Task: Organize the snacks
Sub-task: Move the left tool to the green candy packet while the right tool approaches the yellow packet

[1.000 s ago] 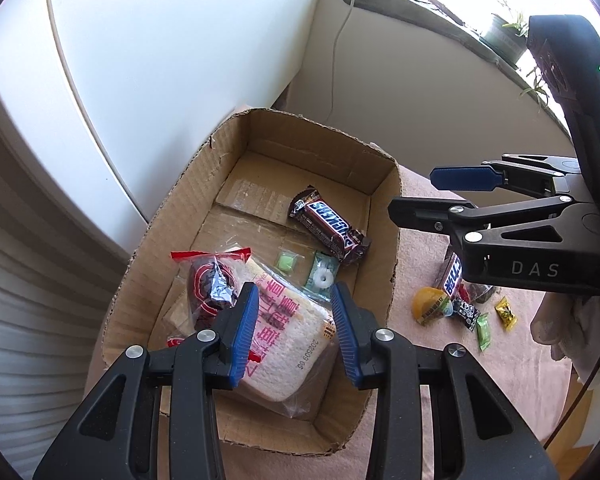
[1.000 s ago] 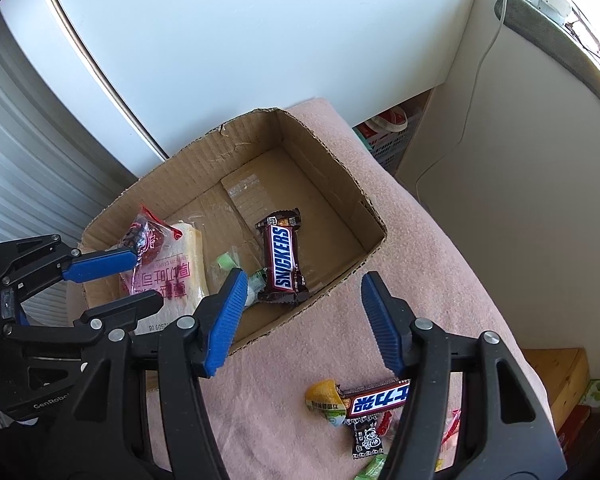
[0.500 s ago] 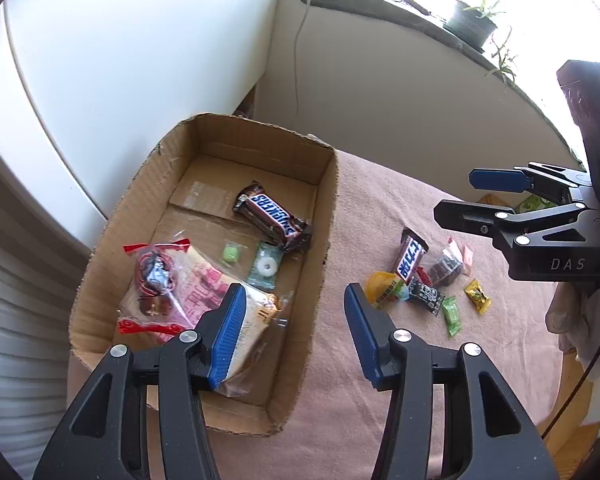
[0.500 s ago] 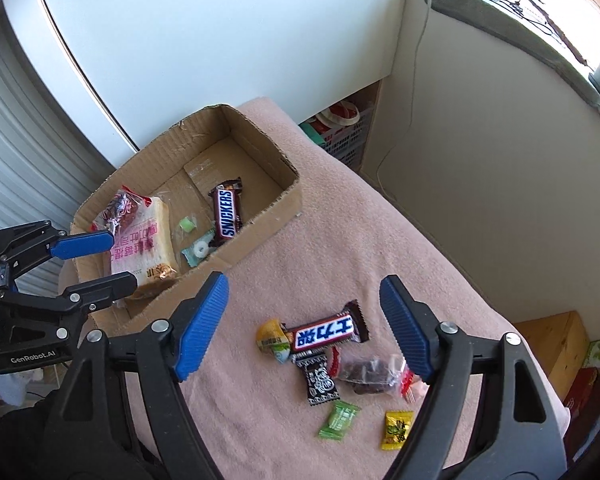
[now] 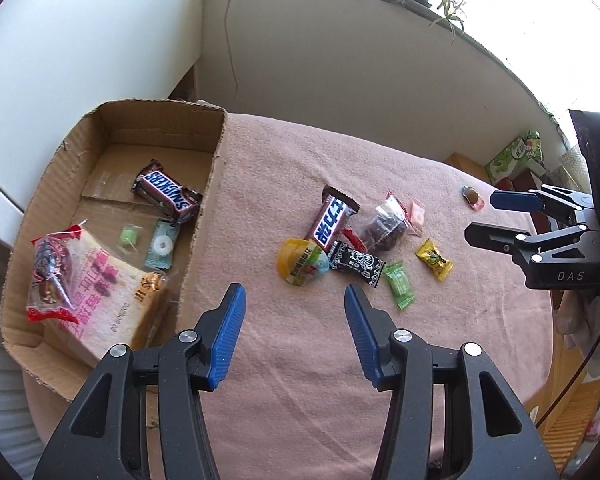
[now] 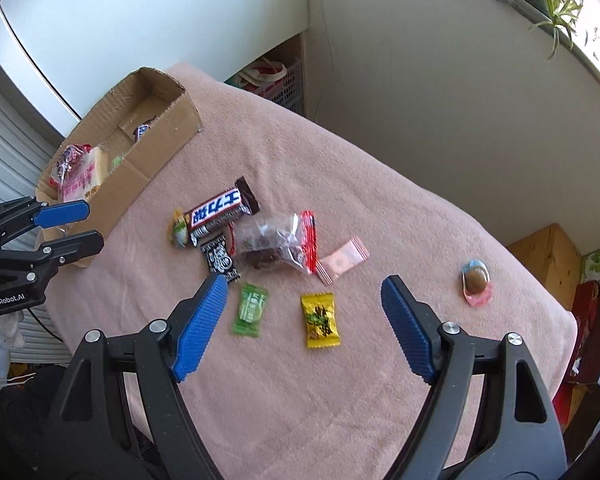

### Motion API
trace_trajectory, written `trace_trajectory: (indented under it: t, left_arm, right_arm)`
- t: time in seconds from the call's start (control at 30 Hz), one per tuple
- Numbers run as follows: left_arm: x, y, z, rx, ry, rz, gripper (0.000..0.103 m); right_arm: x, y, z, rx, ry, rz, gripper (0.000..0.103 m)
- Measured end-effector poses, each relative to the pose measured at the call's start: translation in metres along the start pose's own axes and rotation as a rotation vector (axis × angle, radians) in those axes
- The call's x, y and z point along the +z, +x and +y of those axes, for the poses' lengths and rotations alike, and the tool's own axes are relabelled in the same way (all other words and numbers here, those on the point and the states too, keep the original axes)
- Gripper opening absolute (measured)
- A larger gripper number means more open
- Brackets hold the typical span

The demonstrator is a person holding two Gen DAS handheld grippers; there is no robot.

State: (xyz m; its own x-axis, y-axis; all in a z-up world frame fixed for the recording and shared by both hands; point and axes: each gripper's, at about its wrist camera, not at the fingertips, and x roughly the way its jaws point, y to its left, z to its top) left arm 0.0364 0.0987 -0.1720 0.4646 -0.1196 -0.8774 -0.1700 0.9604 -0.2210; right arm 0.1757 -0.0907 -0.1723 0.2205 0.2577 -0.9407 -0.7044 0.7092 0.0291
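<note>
Abt half done: box [image 5: 216, 152] holds bread, choc bar & sweets, approx eight snacks left on bench [image 6: 340, 380], both grippers' fingers [image 5: 228, 340] spread, empty.

Pink cloth [image 6: 340, 160], brown cardboard box [image 5: 204, 216], yellow candy [image 6: 321, 321], green candy [image 6: 250, 309], perhaps skull-patterned black-and-white packet [image 6: 219, 259]

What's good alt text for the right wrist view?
Open right gripper hovers over a pink cloth strewn with snacks: green candy and yellow candy lie between its blue fingers, a chocolate bar beyond. At left, a cardboard box holds more snacks, with the left gripper before it.
</note>
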Motion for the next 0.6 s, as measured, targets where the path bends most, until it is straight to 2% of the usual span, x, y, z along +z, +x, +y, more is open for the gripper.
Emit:
trace_trajectory:
  t: [0.23, 0.47, 0.5, 0.6]
  left_arm:
    - [-0.010, 0.019, -0.036, -0.049, 0.021, 0.048, 0.051]
    - [-0.019, 0.047, -0.059, -0.092, -0.038, 0.093, 0.048]
    - [-0.020, 0.052, -0.062, -0.094, -0.047, 0.098, 0.045]
    - [-0.021, 0.064, -0.068, -0.096, -0.071, 0.107, 0.037]
  right_arm:
    - [-0.033, 0.009, -0.020, -0.002, 0.006, 0.043, 0.082]
    - [-0.039, 0.025, -0.020, 0.043, -0.062, 0.067, 0.082]
    - [-0.039, 0.028, -0.018, 0.049, -0.075, 0.069, 0.080]
    - [-0.039, 0.042, -0.016, 0.061, -0.110, 0.095, 0.063]
